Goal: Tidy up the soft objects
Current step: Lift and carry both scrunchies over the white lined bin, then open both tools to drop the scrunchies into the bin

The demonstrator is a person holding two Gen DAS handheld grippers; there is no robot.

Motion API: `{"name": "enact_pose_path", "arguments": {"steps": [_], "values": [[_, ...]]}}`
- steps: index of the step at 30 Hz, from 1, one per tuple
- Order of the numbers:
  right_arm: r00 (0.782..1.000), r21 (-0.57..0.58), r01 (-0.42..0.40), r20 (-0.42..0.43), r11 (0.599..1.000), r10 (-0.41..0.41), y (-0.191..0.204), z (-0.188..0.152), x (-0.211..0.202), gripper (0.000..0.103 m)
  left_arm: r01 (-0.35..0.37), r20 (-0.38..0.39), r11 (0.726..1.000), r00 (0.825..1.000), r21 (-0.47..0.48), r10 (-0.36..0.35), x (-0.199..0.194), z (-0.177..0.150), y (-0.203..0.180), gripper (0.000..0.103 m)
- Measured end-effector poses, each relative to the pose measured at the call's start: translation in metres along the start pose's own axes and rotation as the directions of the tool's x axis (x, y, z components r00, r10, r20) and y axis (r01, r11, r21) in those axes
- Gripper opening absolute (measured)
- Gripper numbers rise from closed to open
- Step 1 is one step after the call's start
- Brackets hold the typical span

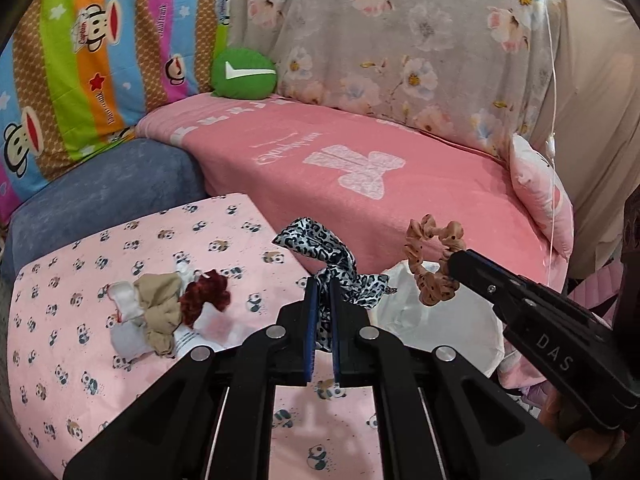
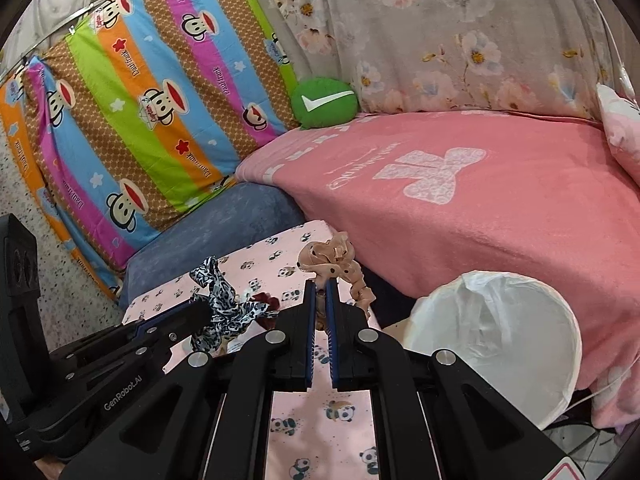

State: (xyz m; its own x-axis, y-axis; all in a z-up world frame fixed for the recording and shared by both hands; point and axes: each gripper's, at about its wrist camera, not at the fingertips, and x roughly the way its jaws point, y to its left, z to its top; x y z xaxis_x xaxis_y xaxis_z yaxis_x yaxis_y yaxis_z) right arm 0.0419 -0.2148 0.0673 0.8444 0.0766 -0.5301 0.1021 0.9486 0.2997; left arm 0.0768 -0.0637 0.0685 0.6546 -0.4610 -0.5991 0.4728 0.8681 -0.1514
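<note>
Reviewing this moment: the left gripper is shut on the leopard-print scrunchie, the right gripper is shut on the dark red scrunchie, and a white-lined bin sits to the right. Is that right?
One detail is wrong. The right gripper is shut on the tan dotted scrunchie, as the right wrist view shows; the dark red scrunchie lies on the panda-print cloth. The left gripper does hold the leopard-print scrunchie, and the white-lined bin sits right.

scrunchie leopard blue-grey | scrunchie tan, dotted | cloth pink, pandas

Both tools clamped, angled downward
</note>
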Motion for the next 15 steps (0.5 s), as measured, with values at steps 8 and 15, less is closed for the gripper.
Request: {"name": "enact_pose_path", "arguments": {"steps": [8,15], "values": [[0.997,0.071,0.068,0.023,0.995,-0.070,-0.056,0.001,-0.018,0.007,0.084,-0.017,0.993,0.996,0.083,-0.083,0.020,0.002,-0.045,0.006],[0.994,0.119,0.106,0.019,0.987,-0.109,-0.091,-0.003,-0.019,0.007,0.139,-0.055,0.983,0.990,0.118,-0.133,0.038,0.001,-0.074,0.006]]}}
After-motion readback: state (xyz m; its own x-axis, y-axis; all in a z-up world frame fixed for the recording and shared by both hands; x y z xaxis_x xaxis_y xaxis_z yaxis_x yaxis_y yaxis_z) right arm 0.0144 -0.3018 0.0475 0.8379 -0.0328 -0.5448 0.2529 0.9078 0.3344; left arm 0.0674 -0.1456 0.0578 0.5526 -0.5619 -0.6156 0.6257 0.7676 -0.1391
